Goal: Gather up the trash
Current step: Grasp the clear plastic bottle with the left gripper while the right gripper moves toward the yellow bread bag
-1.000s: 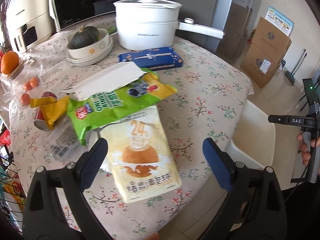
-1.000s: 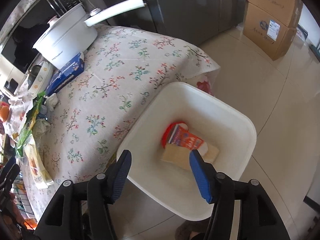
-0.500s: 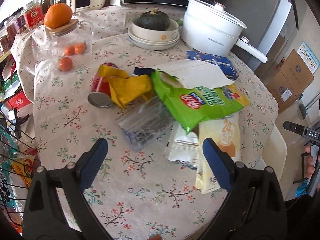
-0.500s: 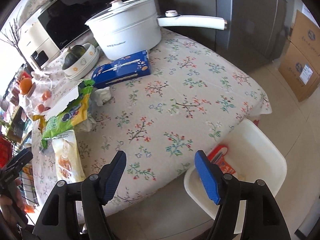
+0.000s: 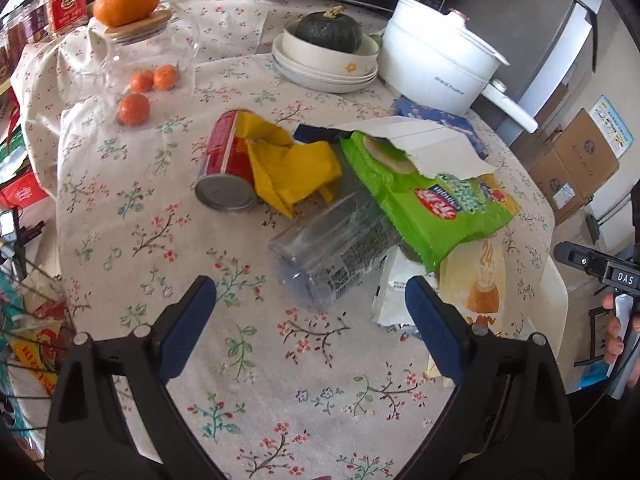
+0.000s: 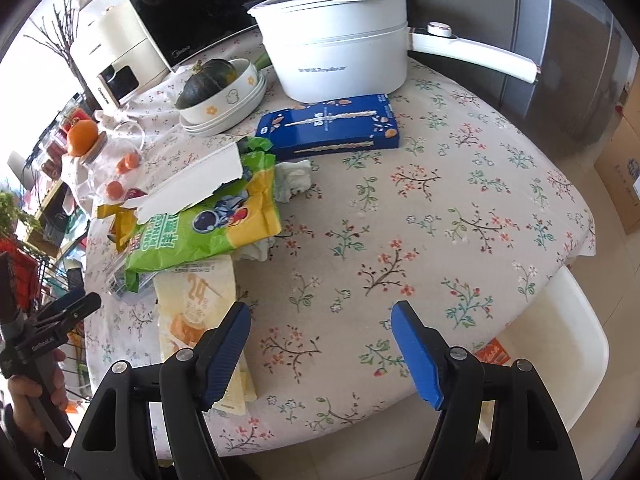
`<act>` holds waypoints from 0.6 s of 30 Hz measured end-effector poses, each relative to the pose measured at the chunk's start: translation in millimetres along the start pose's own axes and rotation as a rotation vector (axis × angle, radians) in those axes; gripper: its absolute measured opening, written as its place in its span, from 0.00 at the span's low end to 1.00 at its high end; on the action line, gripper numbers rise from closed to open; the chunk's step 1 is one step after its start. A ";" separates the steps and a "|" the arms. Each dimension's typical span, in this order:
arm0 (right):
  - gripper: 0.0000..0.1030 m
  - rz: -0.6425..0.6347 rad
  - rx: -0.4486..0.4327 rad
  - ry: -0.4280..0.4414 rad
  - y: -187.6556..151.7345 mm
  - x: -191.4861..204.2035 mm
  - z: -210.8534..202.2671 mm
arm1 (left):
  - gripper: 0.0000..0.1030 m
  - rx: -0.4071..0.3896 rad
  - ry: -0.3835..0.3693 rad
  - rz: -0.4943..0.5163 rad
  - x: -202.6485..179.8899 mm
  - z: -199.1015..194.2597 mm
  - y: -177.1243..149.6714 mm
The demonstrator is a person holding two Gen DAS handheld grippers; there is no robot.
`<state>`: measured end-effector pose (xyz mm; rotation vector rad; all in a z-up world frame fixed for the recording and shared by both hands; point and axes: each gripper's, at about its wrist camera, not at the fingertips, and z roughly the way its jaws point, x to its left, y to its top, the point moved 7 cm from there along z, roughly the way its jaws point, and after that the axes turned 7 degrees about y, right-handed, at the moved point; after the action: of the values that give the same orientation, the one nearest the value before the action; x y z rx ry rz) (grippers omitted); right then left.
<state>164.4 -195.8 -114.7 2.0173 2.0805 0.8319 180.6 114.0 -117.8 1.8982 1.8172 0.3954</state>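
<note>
Floral tablecloth (image 5: 132, 216) covers the whole table, and the trash sits heaped around one landmark: the green snack bag (image 5: 432, 204), lying flat near the middle. Just left of that bag, touching it, a yellow wrapper (image 5: 296, 172) spills across a red can (image 5: 226, 168) lying on its side. Tucked under the bag's near edge is a clear plastic bottle (image 5: 332, 252), also on its side, and beside the bottle a white packet (image 5: 394, 296) pokes out from beneath the bag. On the bag's near right corner lies a pale bread wrapper (image 5: 480, 280), partly covered by it. A torn white card (image 5: 432, 148) rests on the bag's far end, and behind that a blue box (image 6: 332, 128). From the right wrist view, a crumpled tissue (image 6: 294, 180) sits just beside the bag on its right.

Left gripper (image 5: 310, 300) hangs over the cloth on the near side of the bag, jaws wide apart, nothing between them but tablecloth, the bottle just beyond the tips. Right gripper (image 6: 320, 332) hovers over bare cloth to the right of the bag, and its jaws have just been opening; they stand apart, with nothing between them, the bread wrapper lying under the left finger (image 6: 228, 352).

Well right of the bag, off the table's edge, a white bin (image 6: 560, 344) stands on the floor with an orange-red packet (image 6: 494, 354) showing inside.
</note>
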 end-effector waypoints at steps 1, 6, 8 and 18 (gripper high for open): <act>0.72 -0.004 0.006 0.003 -0.6 4.1 3.2 | 0.92 -0.014 -0.005 0.009 -1.0 1.9 3.1; 0.72 -0.020 0.034 0.019 -5.2 18.5 15.3 | 0.88 -0.038 -0.054 0.051 -9.4 14.7 12.7; 0.73 -0.028 0.039 0.022 -6.5 21.3 17.8 | 0.87 -0.043 -0.066 0.069 -13.2 18.1 15.0; 0.73 -0.034 0.063 0.024 -13.3 22.3 22.2 | 0.73 0.048 -0.127 0.142 -31.8 22.7 1.4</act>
<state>160.6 -167.4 -133.2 2.0063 2.1741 0.7993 191.1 79.3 -132.5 2.0437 1.6294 0.2745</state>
